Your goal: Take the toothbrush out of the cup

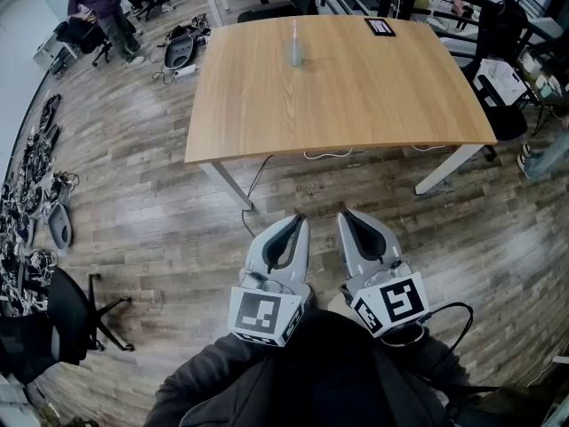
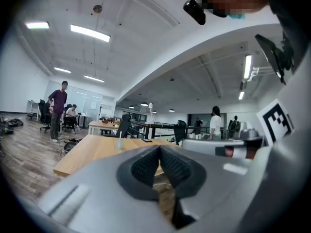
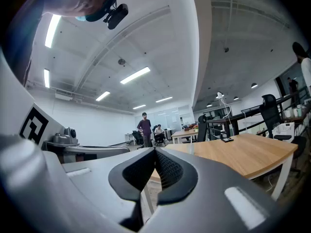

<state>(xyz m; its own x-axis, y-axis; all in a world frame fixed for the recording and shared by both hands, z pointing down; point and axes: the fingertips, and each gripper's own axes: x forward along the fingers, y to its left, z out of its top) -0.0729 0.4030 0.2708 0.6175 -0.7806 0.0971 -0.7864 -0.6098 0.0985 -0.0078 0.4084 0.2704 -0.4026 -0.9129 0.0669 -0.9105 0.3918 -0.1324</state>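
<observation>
Well short of the worktop (image 1: 356,105), left gripper (image 1: 298,221) and right gripper (image 1: 346,213) hang closed and empty, the toothbrush (image 1: 294,32) in the cup (image 1: 295,55) seemingly beyond reach.

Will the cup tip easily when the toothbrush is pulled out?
Possibly. The cup looks small, see-through and slim, so it is probably light. The toothbrush stands tall above its rim, so a sideways pull may tilt it. It stands on the smooth table, so it could also slide.
</observation>
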